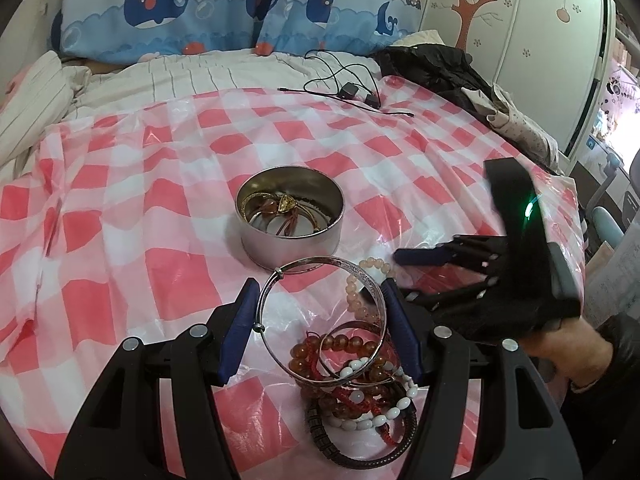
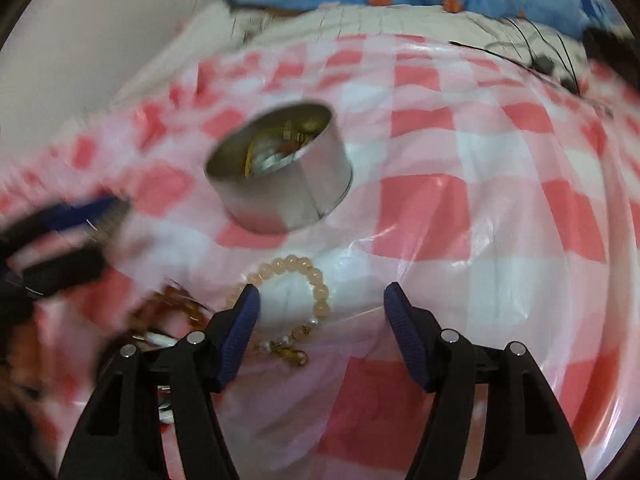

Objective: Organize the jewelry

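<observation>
My left gripper [image 1: 320, 320] is shut on a silver bangle [image 1: 360, 276], which stands tilted between the blue pads. Under it lies a pile of bracelets [image 1: 352, 384]: amber beads, white beads, red cord and a dark band. A round metal tin [image 1: 290, 240] with gold pieces inside sits just beyond. My right gripper [image 2: 322, 300] is open over the checked cloth. A pale pink bead bracelet [image 2: 316, 276] lies by its left finger, not gripped. In the left wrist view the right gripper [image 1: 404, 276] comes in from the right, near the pink bracelet [image 1: 374, 268]. The tin [image 2: 288, 196] shows blurred ahead.
A red and white checked plastic cloth [image 1: 140, 184] covers the bed. Black cables with small chargers [image 1: 352, 92] and a black garment [image 1: 432, 68] lie at the far side. Whale-print pillows [image 1: 200, 8] line the back. A hand [image 1: 560, 352] holds the right gripper.
</observation>
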